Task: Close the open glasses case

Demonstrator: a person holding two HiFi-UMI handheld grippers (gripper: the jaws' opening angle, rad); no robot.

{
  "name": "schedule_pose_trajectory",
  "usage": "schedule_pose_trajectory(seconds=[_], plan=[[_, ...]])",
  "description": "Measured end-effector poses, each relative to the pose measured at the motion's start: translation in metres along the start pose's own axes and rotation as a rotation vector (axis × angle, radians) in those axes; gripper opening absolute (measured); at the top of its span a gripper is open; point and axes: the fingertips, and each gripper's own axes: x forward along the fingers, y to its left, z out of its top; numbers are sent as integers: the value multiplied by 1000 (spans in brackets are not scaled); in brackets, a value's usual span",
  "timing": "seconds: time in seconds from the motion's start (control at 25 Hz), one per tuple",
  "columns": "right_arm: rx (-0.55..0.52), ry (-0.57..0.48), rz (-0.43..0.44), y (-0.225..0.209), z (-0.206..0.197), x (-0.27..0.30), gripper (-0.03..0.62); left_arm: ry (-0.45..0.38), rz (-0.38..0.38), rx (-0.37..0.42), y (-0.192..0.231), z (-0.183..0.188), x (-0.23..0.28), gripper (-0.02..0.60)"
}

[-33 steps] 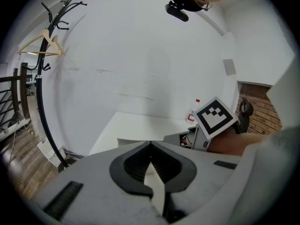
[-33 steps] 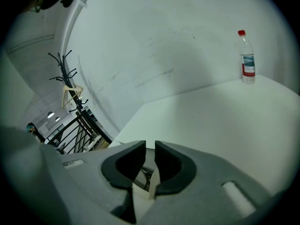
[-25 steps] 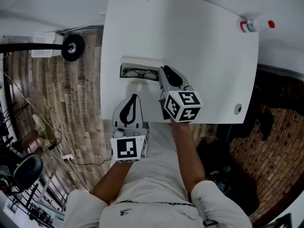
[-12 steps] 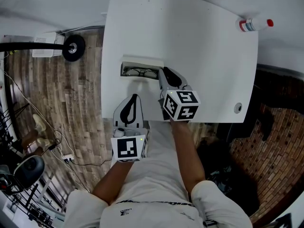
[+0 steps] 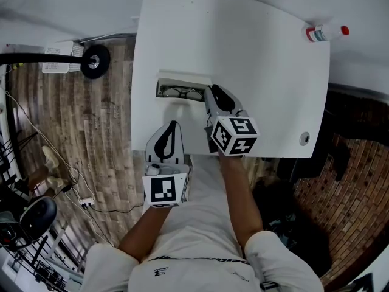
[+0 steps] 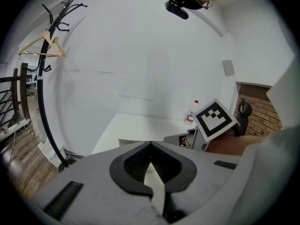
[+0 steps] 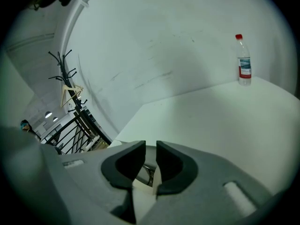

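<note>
Two hand-held grippers above one white tabletop [image 5: 261, 72]. Near the tabletop's left edge, about midway along it: the glasses case [image 5: 182, 78], open, lid raised on the far side, glasses [image 5: 180, 92] lying inside. At the case's right end, the right hand-held gripper [image 5: 209, 89], jaws parted by a narrow slit, nothing clamped, case and glasses showing just past the tips. Over the tabletop's near edge, toward the left corner, the left hand-held gripper [image 5: 172, 125], jaws pressed tip to tip, empty, apart from the case with bare tabletop between. Plenty of open room from the case out to the far and right edges. Only a bottle [image 5: 326, 33] at the far right corner and a small round hole [image 5: 304, 139] by the near right corner.
</note>
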Motion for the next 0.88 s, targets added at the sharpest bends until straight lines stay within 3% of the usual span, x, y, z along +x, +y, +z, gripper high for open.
schedule_pose_trajectory(seconds=[0.24, 0.48, 0.88], plan=[[30, -8, -11, -4, 3, 4, 63, -2, -8, -6, 1, -1, 1, -2], [156, 5, 19, -7, 5, 7, 64, -2, -20, -15, -1, 1, 1, -2], [188, 27, 15, -8, 4, 9, 55, -11, -9, 8, 1, 1, 1, -2]])
